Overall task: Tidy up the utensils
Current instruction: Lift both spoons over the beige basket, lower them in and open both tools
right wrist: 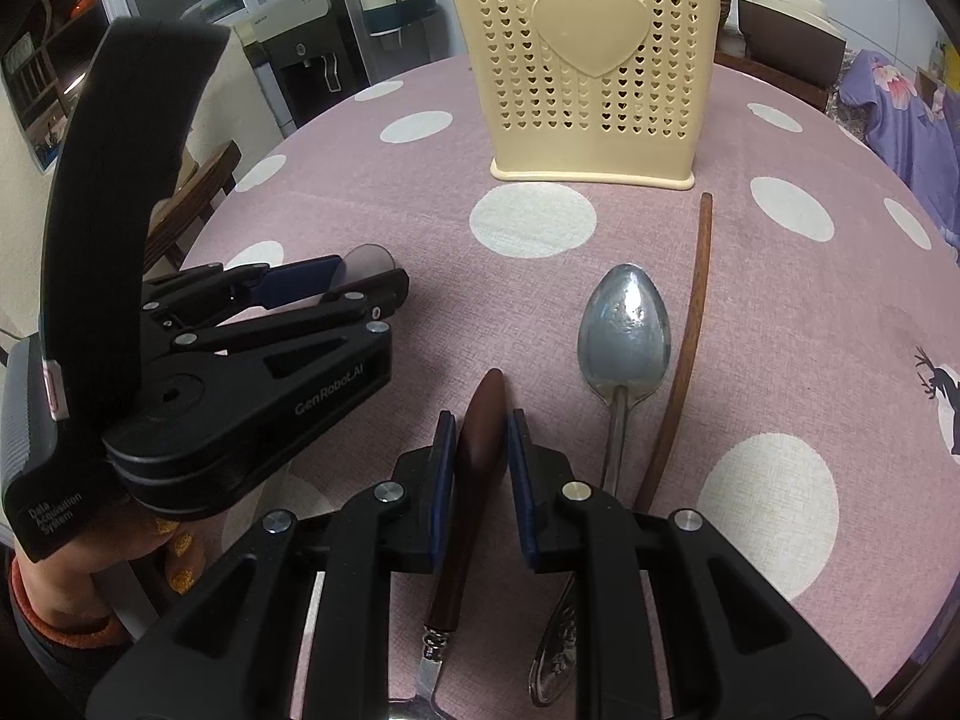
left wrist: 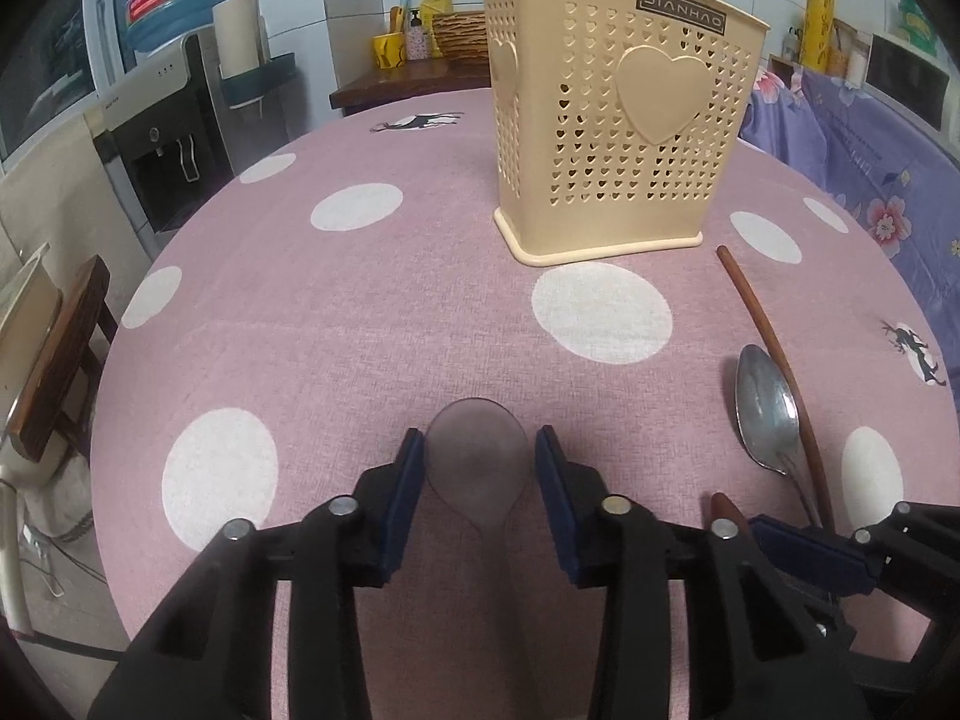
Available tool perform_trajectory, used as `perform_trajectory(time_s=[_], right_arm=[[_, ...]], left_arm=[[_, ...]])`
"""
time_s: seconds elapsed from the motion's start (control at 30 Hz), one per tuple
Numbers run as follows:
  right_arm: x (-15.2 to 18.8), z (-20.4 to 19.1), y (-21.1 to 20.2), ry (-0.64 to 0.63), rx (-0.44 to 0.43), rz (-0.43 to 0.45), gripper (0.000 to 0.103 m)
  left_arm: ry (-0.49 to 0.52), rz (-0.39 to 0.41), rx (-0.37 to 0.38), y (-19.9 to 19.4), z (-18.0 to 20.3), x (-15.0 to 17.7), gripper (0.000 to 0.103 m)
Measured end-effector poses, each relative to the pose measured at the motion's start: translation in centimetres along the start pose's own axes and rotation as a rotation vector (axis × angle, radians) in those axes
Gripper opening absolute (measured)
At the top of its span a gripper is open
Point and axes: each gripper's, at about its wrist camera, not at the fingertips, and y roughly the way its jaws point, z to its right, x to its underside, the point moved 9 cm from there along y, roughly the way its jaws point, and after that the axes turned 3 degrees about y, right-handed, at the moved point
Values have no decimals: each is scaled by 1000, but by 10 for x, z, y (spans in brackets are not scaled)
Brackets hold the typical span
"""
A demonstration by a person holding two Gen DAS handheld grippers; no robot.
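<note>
A cream perforated utensil holder (left wrist: pixel 612 114) stands at the far side of the pink dotted table; it also shows in the right wrist view (right wrist: pixel 591 60). My left gripper (left wrist: pixel 480 468) is open around the bowl of a translucent grey spoon (left wrist: pixel 478 468) lying on the cloth. My right gripper (right wrist: pixel 478 468) straddles the dark brown handle of a utensil (right wrist: pixel 480 438), jaws close to it but with small gaps. A metal spoon (right wrist: pixel 624 330) and a brown chopstick (right wrist: pixel 690 324) lie just right of it.
The left gripper's body (right wrist: pixel 240 396) sits close left of the right gripper. A water dispenser (left wrist: pixel 162 138) and a wooden chair (left wrist: pixel 60 360) stand beyond the table's left edge. A purple floral cloth (left wrist: pixel 870 168) lies at the right.
</note>
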Motion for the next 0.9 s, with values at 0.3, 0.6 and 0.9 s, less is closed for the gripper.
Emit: perform_trajectory(time_s=[0.3, 0.6, 0.9], right_arm=[[-3, 0, -2, 24, -26, 11, 18], [-29, -9, -39, 58, -137, 110, 16], [-49, -13, -91, 49, -226, 241, 16]], left_arm=[[-4, 38, 2, -11, 1, -9, 36], [-69, 180, 36, -63, -12, -38, 36], [-86, 288, 52, -100, -15, -59, 36]])
